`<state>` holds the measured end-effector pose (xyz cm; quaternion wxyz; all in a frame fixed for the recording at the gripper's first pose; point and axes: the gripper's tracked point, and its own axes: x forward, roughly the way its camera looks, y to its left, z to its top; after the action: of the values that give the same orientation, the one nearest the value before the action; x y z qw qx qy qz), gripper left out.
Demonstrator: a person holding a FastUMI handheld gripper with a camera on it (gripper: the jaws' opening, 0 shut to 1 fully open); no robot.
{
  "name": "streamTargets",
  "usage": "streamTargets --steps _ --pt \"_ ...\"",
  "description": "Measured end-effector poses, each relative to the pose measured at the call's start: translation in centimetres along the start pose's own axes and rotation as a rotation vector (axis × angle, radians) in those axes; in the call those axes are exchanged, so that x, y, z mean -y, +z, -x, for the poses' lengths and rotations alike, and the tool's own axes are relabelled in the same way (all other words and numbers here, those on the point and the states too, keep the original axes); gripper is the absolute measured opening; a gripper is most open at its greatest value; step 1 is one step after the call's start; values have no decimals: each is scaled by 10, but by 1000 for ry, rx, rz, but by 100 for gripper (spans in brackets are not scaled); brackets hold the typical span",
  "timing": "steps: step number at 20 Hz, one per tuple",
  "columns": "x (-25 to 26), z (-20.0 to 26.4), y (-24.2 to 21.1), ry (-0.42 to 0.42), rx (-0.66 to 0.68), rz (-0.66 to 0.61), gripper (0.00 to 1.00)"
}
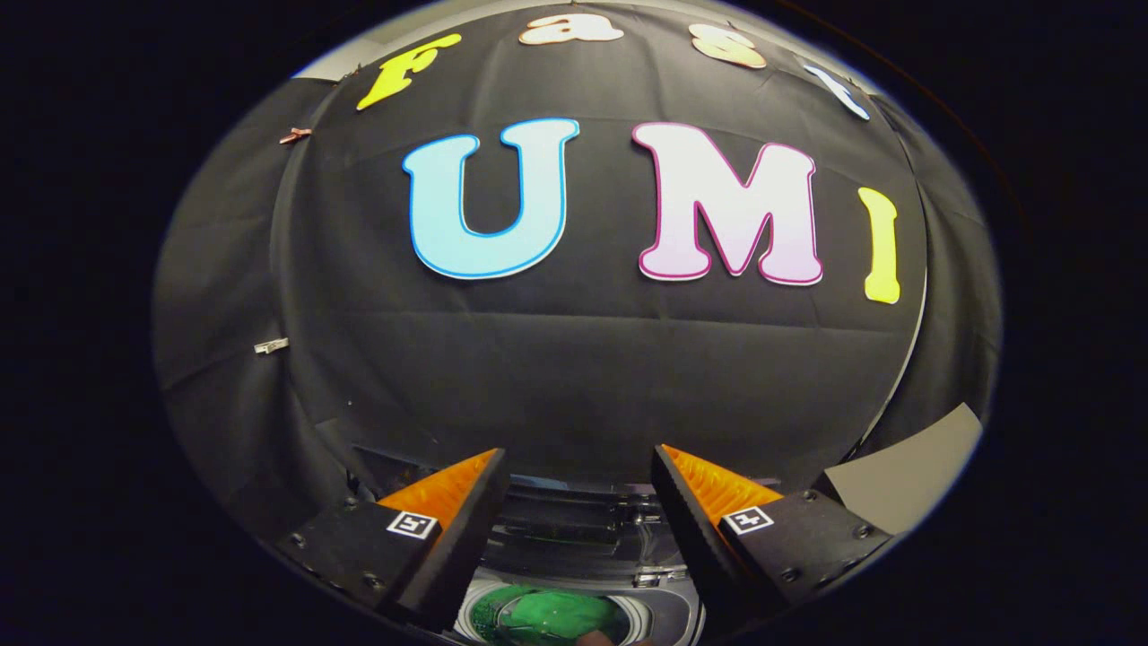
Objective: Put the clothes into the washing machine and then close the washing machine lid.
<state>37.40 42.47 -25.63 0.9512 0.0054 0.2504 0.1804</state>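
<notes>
Gripper (pixel 578 467) held high, pointed at the booth's black cloth wall (pixel 574 377). 2 fingers (pixel 466 502) spread wide apart, nothing between them, nothing touched. Washing machine (pixel 574 538) seen low in the gap between the fingers, close under them: dark rear panel at the top, pale round drum rim (pixel 641 619) below it. Lid not seen over the opening; drum open to view. Green clothes (pixel 556 617) lying inside the drum, bunched, filling most of the visible opening. Small reddish-brown patch at the lower rim of the drum, too little shown to identify. 2 small clips (pixel 271 344) pinned on the cloth at the left. Grey panel (pixel 906 475) beside the right finger, past the cloth's edge.
</notes>
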Motion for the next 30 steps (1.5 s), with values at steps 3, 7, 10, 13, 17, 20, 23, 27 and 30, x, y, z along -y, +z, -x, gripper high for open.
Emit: streamTargets --steps 3,7,10,13,17,20,23,27,30 --pt "1 -24 -10 -8 -66 -19 100" --pt "0 -44 -17 -2 -114 -37 100" --pt "2 -45 -22 -15 -126 -64 100" --pt "3 -42 -20 -13 -99 -53 100" --pt "0 -24 -26 10 -64 -38 100" --pt "-1 -10 -29 15 -45 -32 100" --pt "-3 6 -36 19 -33 -31 100" --pt "-6 29 -45 32 19 -21 100" --pt "-7 42 -54 37 39 -20 100"
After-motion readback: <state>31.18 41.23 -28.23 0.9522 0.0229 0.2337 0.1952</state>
